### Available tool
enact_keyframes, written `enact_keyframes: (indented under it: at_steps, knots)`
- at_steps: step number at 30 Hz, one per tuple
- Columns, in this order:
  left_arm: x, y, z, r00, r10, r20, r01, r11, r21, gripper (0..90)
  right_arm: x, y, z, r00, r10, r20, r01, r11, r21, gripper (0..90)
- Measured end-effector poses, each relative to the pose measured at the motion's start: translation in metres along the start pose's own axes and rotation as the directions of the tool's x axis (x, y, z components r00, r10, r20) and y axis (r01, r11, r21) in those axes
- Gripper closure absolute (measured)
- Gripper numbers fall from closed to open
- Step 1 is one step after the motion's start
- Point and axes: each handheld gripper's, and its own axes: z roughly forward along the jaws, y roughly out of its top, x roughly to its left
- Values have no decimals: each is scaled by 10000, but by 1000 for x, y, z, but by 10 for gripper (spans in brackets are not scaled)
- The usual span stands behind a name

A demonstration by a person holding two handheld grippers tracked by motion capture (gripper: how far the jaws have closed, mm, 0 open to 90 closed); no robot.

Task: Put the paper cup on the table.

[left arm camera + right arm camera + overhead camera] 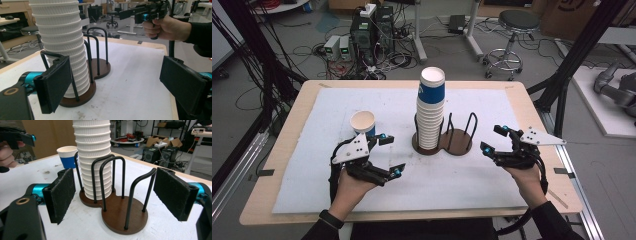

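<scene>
Left jaws: left gripper spread wide, nothing between them; flat black rectangular pads, matte, foam-like, on teal-blue posts. They touch nothing.
Right jaws: right gripper likewise wide apart and empty; pads show a coarse, fuzzy black face. They frame the holder in the right gripper view without touching it.
Gripper bodies: black frames, each with a grey three-cornered plate on top; held over the mat by a left hand and a right hand, dark sleeves at the wrists.
Cup holder: dark brown wooden base shaped as two joined discs, with thin black bent-wire hoops rising from each; sits mid-table between the grippers.
Cup stack: tall column of nested white paper cups with ribbed rims, in the holder's left bay; top cup carries a blue band and leans slightly.
Right bay: bare wood.
Single cup: white rim, blue body, upright on the mat just beyond the left gripper.
Mat: white, thin, faintly smudged, covering most of the table.
Table: pale wood with rounded corners.
</scene>
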Motion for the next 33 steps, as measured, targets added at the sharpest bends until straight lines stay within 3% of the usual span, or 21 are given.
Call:
enact_keyframes:
  at_steps: [10, 33]
  knots:
    - [5, -1, 3, 9995, -311, 5, 311, 9994, 129, 107, -1, -3, -4, 10000, 3, 30, -3, 10000, 22, 183]
    - [9, -4, 1, 9993, -347, -152, 350, 9991, 249, 107, -2, -6, 1, 9999, 7, -146, -5, 9999, 157, 182]
